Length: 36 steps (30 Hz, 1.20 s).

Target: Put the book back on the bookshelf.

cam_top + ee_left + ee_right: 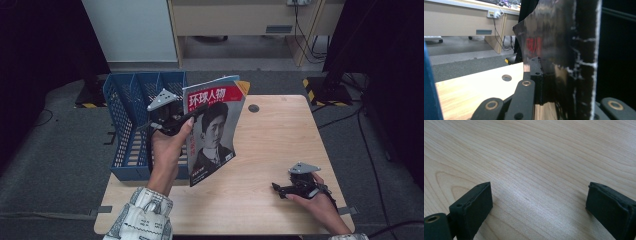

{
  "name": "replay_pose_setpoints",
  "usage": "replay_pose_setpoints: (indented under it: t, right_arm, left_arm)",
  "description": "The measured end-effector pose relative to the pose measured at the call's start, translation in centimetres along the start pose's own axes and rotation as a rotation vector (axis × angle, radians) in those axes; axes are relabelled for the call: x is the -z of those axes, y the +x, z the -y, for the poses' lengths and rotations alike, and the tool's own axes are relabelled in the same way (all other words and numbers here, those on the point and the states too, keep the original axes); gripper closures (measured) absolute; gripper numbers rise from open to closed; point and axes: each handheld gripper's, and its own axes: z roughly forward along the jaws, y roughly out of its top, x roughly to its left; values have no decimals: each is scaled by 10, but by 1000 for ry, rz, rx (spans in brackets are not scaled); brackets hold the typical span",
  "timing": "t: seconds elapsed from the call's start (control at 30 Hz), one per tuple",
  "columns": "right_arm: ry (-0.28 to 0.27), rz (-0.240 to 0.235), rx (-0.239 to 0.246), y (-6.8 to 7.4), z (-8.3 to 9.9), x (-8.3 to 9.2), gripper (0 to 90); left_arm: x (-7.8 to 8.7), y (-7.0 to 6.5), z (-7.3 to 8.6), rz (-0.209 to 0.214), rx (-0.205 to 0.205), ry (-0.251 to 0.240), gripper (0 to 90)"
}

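stuff sitting around my workspace

i've got a light wooden table (270, 150) with a round hole (254, 108) near its far edge, and a blue mesh file rack (131, 115) standing at the left side. beyond it there's grey carpet (60, 150), a beige desk (240, 20) with cables (305, 35) hanging down, and yellow-black striped tape (312, 92).
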Motion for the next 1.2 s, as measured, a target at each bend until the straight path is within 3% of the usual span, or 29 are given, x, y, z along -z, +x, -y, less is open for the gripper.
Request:
replay_pose_setpoints:
  t: [0.3, 0.5, 0.67, 1.2]
  right_arm:
    - [0, 1, -1, 0, 0, 0, 72]
    - [0, 0, 0, 0, 0, 0, 73]
    - [0, 0, -1, 0, 0, 0, 73]
    - [2, 0, -5, 1, 0, 0, 73]
  left_arm:
    - [19, 16, 3, -29, 31, -18, 865]
    - [28, 21, 4, -44, 25, -16, 865]
    - [39, 30, 8, -51, 53, -30, 865]
    - [67, 42, 7, -94, 59, -60, 865]
